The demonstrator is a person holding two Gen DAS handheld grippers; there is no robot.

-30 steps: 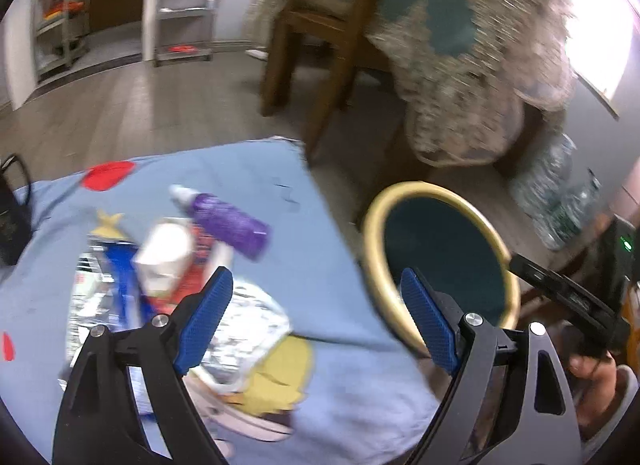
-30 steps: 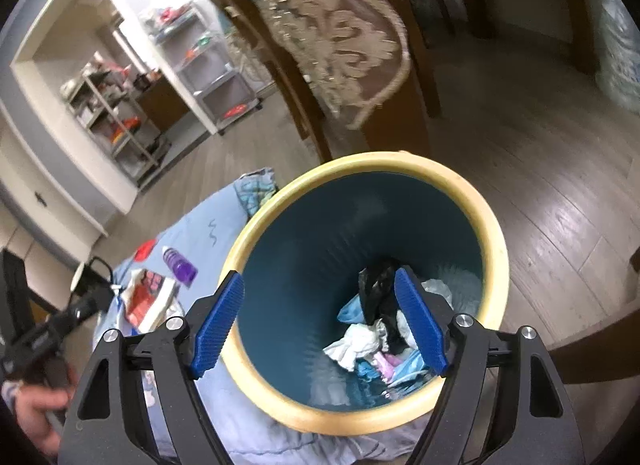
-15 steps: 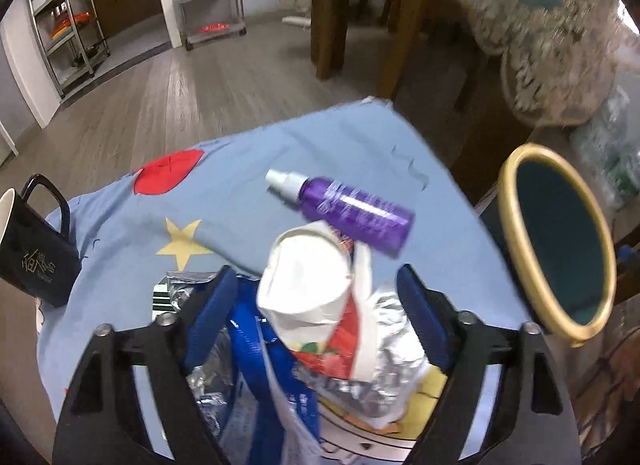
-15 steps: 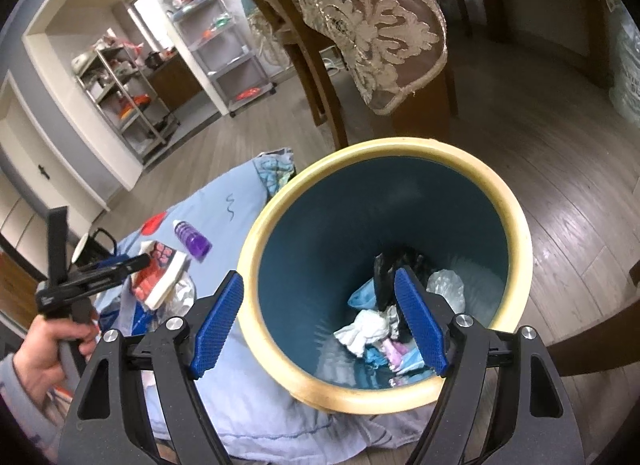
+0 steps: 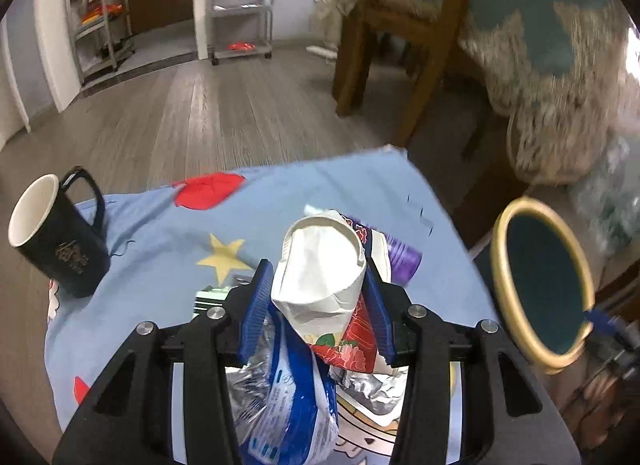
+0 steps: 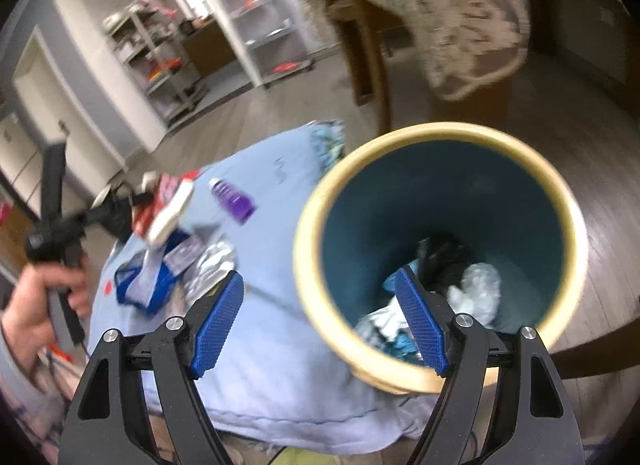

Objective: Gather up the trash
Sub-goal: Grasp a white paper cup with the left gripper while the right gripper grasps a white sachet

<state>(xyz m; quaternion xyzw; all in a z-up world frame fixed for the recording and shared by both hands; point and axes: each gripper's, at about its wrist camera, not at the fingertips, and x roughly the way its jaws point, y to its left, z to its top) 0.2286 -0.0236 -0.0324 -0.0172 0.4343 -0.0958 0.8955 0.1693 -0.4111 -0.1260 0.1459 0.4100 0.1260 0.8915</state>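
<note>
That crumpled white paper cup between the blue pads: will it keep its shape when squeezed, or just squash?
The crumpled paper cup will probably squash further: its wall is already creased and its rim bent oval. It looks empty, so likely very light. The left hand-held gripper is closing on its sides, so it may flatten rather than slip.

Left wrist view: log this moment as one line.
left hand-held gripper: closing around crushed paper cup | right hand-held gripper: open, empty | trash bin: beside table

Black gripper [image 5: 318, 305] frame – blue ribbed pads, silver screws.
</note>
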